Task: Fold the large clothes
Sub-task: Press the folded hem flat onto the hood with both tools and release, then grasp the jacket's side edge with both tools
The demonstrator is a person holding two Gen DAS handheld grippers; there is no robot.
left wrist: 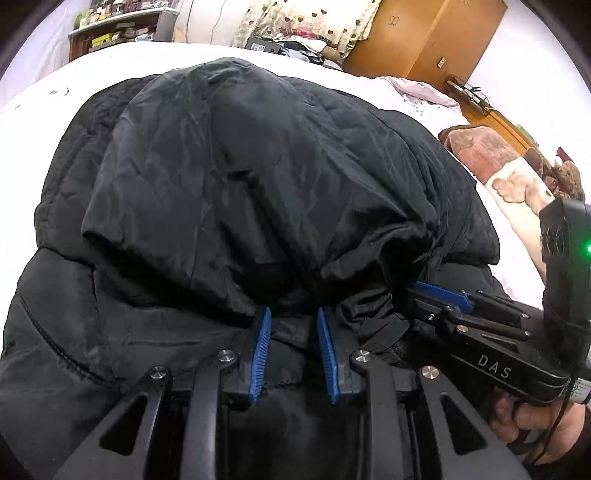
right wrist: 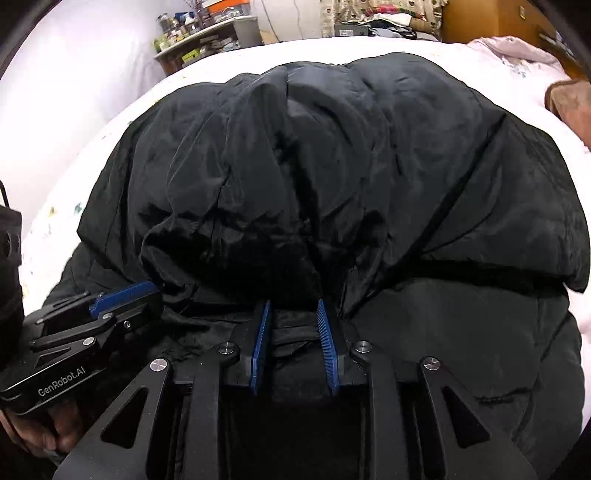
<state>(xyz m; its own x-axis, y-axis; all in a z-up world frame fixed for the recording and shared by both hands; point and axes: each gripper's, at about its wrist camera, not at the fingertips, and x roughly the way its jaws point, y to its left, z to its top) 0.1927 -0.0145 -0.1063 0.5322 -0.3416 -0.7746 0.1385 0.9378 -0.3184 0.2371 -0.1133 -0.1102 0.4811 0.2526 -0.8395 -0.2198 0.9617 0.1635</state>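
A large black padded jacket (left wrist: 258, 166) lies spread on a white bed (left wrist: 110, 62), with a layer doubled back toward me into a puffy fold. My left gripper (left wrist: 293, 314) is shut on the bunched near edge of that fold, black fabric filling the gap between its blue pads. In the right wrist view the jacket (right wrist: 332, 166) looks much the same, and my right gripper (right wrist: 293, 306) pinches the same edge a little further right. Each gripper shows in the other's view, right gripper (left wrist: 421, 299) and left gripper (right wrist: 159, 299), side by side with their tips buried in cloth.
A brown bear-print blanket (left wrist: 517, 184) lies at the bed's right side. Behind the bed stand a cluttered shelf (left wrist: 118, 29), a heart-print pillow (left wrist: 303, 18) and a wooden cabinet (left wrist: 424, 33). A hand (left wrist: 535, 417) holds the right gripper's handle.
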